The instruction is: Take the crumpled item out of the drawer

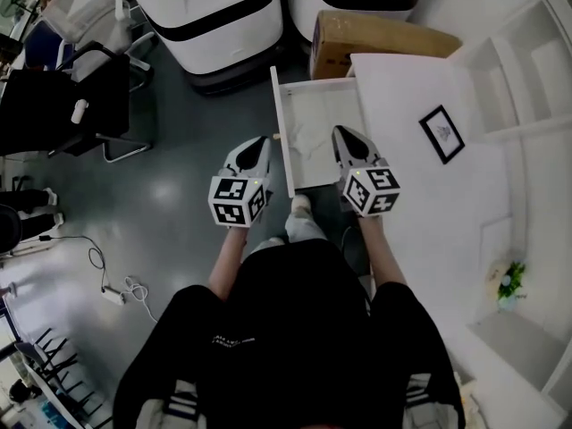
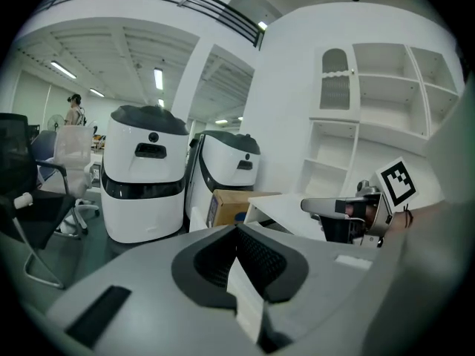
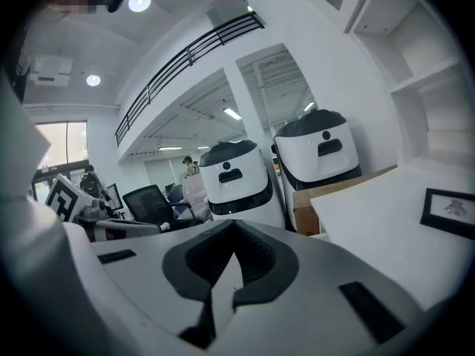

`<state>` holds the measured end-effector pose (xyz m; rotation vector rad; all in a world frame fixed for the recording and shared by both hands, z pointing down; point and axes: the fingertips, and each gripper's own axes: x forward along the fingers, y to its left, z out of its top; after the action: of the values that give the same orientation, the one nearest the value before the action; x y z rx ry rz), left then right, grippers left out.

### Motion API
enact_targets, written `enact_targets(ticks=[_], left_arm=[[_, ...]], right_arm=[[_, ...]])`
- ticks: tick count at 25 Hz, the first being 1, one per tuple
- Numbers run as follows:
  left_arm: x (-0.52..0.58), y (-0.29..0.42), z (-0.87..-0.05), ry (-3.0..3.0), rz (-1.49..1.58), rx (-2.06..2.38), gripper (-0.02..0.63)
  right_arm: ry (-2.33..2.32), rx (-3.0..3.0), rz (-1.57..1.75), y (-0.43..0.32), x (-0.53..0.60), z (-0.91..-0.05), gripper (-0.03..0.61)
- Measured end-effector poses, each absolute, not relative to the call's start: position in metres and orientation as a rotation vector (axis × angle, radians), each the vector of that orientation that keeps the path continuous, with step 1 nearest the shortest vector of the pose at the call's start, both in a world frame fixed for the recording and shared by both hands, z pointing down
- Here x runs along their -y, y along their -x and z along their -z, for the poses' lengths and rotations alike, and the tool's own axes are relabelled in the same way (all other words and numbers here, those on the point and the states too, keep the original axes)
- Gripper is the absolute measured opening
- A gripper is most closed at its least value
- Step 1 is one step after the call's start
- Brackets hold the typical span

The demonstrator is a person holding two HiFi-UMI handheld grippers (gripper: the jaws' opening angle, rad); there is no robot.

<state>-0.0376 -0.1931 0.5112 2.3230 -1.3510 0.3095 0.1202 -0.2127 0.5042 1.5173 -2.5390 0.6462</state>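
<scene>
The crumpled item [image 1: 307, 141] lies pale in the open drawer [image 1: 278, 119], between our two grippers. The left gripper [image 1: 257, 144] and right gripper [image 1: 345, 134] hover with jaws pressed together, empty. We'd best spread one pair wide, then dip straight onto the crumple.

Drawer [image 1: 280, 123] open from above, centre frame; counter [image 1: 402, 105] walls its right, cardboard box [image 1: 384, 34] at top; floor [image 1: 179, 177] free left.

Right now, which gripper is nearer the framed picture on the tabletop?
Right. The right gripper is by the drawer, just left of the framed picture; the left gripper is across the drawer, farther away.
</scene>
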Motion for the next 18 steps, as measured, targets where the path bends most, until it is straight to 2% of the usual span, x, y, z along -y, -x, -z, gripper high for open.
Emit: enact_targets(ticks=[18], left_arm=[[0.233, 0.034, -0.602, -2.114, -0.424, 1.306, -0.002]], right_arm=[[-1.327, 2.291, -1.147, -0.096, 0.244, -0.654, -0.008]])
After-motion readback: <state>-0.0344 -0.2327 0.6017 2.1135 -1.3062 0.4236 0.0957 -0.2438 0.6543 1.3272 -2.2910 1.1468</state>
